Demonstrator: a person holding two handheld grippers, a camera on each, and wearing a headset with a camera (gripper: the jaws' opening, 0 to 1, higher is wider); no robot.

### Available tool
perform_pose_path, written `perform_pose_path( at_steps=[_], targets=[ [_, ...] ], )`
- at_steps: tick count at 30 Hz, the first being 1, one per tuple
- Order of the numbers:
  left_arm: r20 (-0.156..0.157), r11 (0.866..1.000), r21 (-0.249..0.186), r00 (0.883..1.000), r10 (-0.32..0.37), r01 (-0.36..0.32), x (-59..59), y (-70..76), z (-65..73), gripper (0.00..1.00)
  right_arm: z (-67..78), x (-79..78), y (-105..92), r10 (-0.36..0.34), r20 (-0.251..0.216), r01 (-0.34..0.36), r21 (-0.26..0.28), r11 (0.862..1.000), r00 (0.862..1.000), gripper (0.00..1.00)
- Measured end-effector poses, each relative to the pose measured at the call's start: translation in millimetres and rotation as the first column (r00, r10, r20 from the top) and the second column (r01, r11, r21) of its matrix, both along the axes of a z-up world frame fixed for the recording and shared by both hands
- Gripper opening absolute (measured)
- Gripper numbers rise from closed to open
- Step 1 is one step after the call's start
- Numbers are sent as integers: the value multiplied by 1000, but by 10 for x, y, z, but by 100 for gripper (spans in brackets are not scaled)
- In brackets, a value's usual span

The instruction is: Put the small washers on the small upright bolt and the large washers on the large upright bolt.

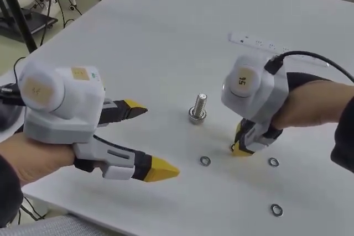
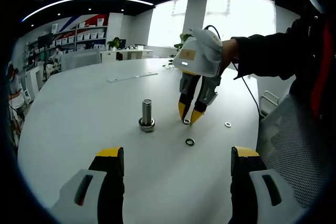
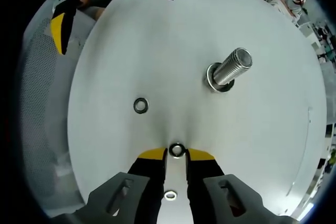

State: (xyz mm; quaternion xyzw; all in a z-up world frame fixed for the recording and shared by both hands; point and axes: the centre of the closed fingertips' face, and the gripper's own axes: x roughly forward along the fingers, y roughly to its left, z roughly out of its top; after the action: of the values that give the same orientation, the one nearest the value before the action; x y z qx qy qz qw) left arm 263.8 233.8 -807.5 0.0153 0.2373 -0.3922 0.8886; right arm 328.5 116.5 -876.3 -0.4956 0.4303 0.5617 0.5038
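Right tongs narrowed, seemingly pinching a washer; left tongs gape wide.

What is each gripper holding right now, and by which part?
The right gripper pinches a washer by opposite edges of its rim, between its tips. The left gripper is open, holding nothing.

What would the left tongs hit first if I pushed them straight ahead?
Likely the loose washer lying just ahead on the table; if the left tongs ride above it, then the right tongs beyond. The bolt stands to the side of that line. Height is unclear.
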Motion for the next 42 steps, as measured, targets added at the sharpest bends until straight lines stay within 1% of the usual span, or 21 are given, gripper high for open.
perform_pose_path(
  at_steps=[13,29,34,42],
  targets=[
    [0,1000,7,1000,-6,6,0,-14,14,83,-3,10,2,-10,-2,10,24,1000,1000,15],
    [-1,1000,5,1000,0,0,-4,-3,-3,83,-9,-1,4,8,1,-8,14,1000,1000,14],
    [-2,1000,5,1000,-3,3,-11,-5,-9,83,-15,0,7,-4,-2,4,17,1000,1000,14],
    [-3,1000,4,1000,-1,1,-13,-5,-11,82,-13,-31,-1,0,-3,0,13,1000,1000,14]
  ],
)
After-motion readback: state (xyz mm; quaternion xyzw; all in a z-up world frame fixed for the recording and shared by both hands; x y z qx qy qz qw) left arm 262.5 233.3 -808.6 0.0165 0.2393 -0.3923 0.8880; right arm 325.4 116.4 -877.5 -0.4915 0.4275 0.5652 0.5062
